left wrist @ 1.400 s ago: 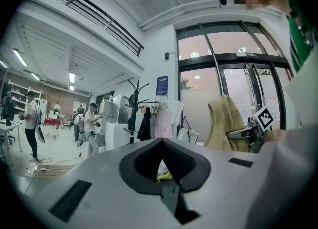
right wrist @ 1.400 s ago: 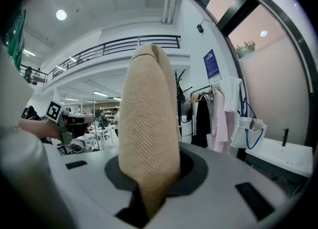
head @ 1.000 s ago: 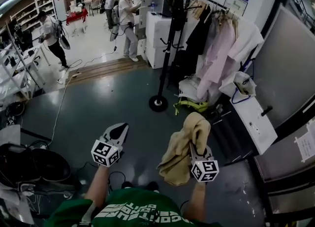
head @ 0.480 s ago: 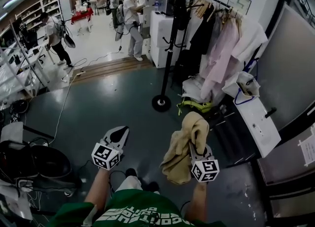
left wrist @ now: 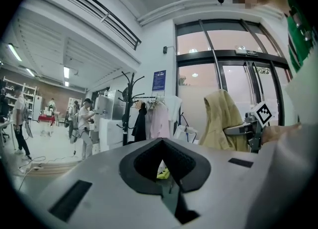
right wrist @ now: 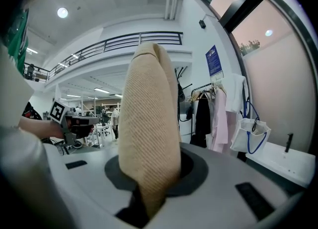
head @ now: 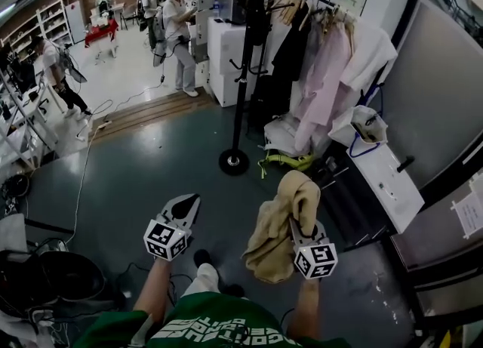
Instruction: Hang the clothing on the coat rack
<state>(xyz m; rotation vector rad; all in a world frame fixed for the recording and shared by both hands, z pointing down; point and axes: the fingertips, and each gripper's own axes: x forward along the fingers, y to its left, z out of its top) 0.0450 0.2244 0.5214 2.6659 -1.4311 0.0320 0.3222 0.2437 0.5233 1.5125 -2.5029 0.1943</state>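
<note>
Since a moment ago our forward foot (head: 201, 260) has come into view below the grippers, which keep their places. Our right gripper's (head: 304, 230) jaws pinch the tan ribbed knit garment (head: 283, 222), which drapes over them. Our left gripper's (head: 183, 207) jaws are pressed together, empty. Ahead, well apart, stands the black metal coat rack (head: 243, 67), beside a rail of hanging clothes (head: 324, 60).

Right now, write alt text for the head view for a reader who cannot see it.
Seen from above, the right tongs grip a bunched tan garment while the left tongs hold nothing. Ahead across the grey floor stands a black coat rack, beside clothes hanging on a rail.
</note>
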